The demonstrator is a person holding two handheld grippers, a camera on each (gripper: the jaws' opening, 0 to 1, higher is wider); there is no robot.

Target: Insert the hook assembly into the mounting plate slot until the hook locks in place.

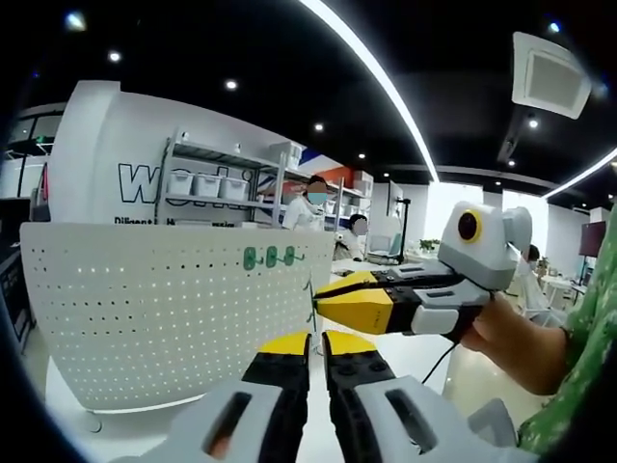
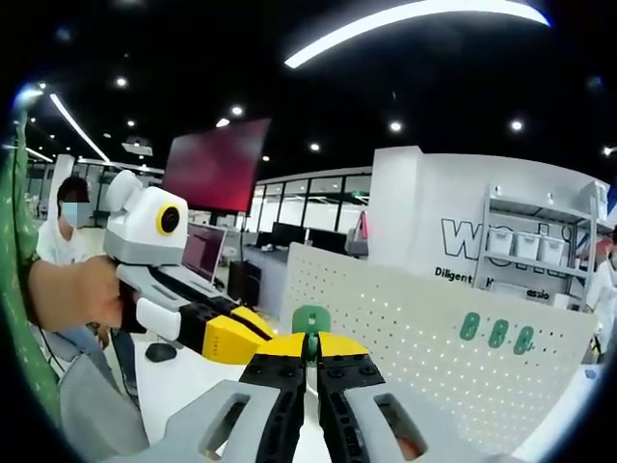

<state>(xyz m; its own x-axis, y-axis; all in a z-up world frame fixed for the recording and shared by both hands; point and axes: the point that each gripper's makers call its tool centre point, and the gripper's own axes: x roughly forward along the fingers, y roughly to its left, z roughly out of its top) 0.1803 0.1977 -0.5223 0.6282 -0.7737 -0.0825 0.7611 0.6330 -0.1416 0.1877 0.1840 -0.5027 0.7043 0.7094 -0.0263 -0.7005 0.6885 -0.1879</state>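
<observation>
Standing upright, a white pegboard (image 1: 164, 318) carries three green hooks (image 1: 271, 257) near its top edge. At twelve o'clock of the right gripper (image 2: 310, 349), its nearly shut jaws pinch a green hook (image 2: 310, 320). The left gripper (image 1: 316, 340) has its jaws almost together, gripping nothing.

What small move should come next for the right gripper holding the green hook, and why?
Probably carry the green hook across to the pegboard and line it up with a row of holes. The right gripper is shut on the hook, which sits short of the board face, while three green hooks already hang there. The left gripper looks shut and empty.
</observation>
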